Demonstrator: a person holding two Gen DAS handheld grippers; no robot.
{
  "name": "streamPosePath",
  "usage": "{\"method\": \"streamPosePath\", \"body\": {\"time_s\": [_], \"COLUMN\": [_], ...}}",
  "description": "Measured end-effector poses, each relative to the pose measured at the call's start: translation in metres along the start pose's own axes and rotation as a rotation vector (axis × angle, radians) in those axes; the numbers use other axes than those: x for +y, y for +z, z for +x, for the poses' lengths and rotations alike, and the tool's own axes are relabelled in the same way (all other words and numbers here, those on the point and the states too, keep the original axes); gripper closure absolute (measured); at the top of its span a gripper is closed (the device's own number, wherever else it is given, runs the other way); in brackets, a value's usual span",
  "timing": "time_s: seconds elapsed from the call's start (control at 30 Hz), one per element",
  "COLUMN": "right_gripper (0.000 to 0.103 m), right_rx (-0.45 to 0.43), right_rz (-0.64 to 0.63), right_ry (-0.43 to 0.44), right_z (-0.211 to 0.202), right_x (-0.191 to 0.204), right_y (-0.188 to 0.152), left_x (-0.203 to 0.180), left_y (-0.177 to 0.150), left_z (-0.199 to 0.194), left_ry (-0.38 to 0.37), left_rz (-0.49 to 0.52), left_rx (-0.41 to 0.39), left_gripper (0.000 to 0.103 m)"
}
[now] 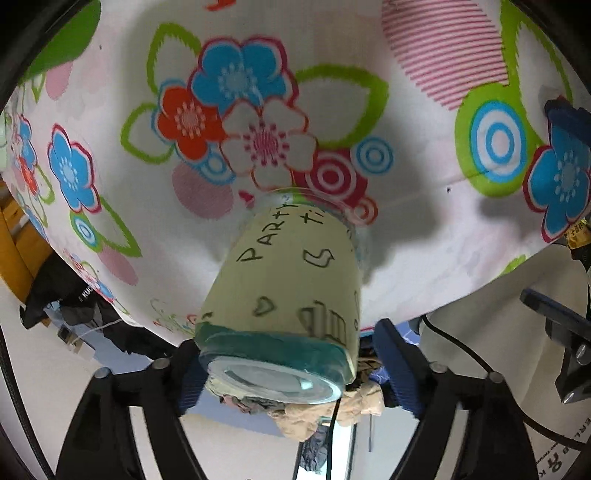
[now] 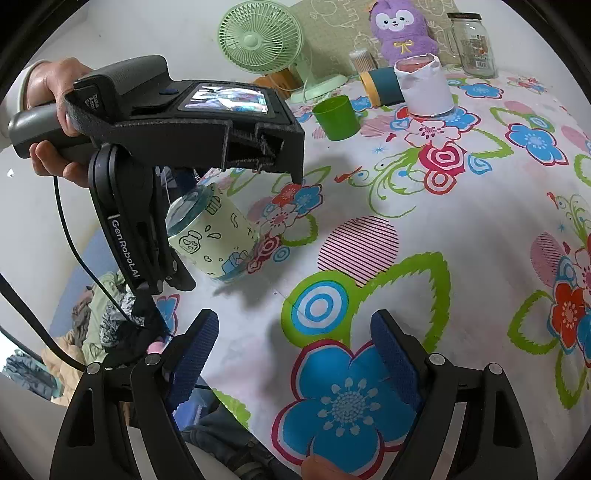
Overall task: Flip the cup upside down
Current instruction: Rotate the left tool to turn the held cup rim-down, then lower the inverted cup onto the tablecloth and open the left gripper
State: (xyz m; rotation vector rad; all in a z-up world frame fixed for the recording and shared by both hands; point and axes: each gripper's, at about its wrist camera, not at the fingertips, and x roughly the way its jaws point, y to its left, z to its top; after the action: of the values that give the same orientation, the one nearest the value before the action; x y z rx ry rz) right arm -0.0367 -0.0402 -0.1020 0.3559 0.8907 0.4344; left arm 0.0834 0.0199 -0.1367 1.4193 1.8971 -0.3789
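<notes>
The cup point(image 1: 291, 295) is a glass wrapped in pale green paper with black doodles and the word PARTY. In the left wrist view its thick glass base points at the camera and its mouth rests on the flowered tablecloth point(image 1: 369, 55). My left gripper point(image 1: 284, 365) is shut on the cup near its base. In the right wrist view the cup point(image 2: 214, 236) is tilted, mouth down on the cloth, held by the left gripper point(image 2: 162, 236). My right gripper point(image 2: 291, 350) is open and empty, apart from the cup, above a blue flower print.
At the back of the table point(image 2: 461, 229) stand a green plastic cup point(image 2: 336, 118), a paper-wrapped glass point(image 2: 424, 85), a lying blue and yellow tube point(image 2: 380, 88), a green fan point(image 2: 262, 40), a purple plush point(image 2: 402, 29) and a glass jar point(image 2: 472, 44). The table edge runs at the left, with clothes below.
</notes>
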Motion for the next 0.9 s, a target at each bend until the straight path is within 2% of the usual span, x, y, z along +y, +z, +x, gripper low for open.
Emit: {"method": "streamPosePath", "body": {"time_s": [0.27,0.47,0.57,0.9], "right_gripper": [0.017,0.017,0.006,0.005], "right_rx": [0.001,-0.004,-0.014,-0.017], "right_rz": [-0.003,-0.022,-0.036,-0.1], "right_ry": [-0.02,-0.054,-0.094,-0.172], "right_z": [0.0,-0.002,-0.004,-0.009], "right_x": [0.001,0.008,0.013,0.039], "right_y": [0.007,0.012,0.016,0.032], "left_x": [0.001,0.011,0.018,0.032], "left_y": [-0.006,-0.021,-0.027,-0.068], "left_z": [-0.01,-0.012,-0.009,-0.013], "left_ry": [-0.005,-0.02,-0.027,-0.094], "left_rz": [-0.005,-0.028,-0.047,-0.136], "left_rx": [-0.06,-0.116,-0.147,-0.308], "left_gripper": [0.002,0.0,0.0,0.0]}}
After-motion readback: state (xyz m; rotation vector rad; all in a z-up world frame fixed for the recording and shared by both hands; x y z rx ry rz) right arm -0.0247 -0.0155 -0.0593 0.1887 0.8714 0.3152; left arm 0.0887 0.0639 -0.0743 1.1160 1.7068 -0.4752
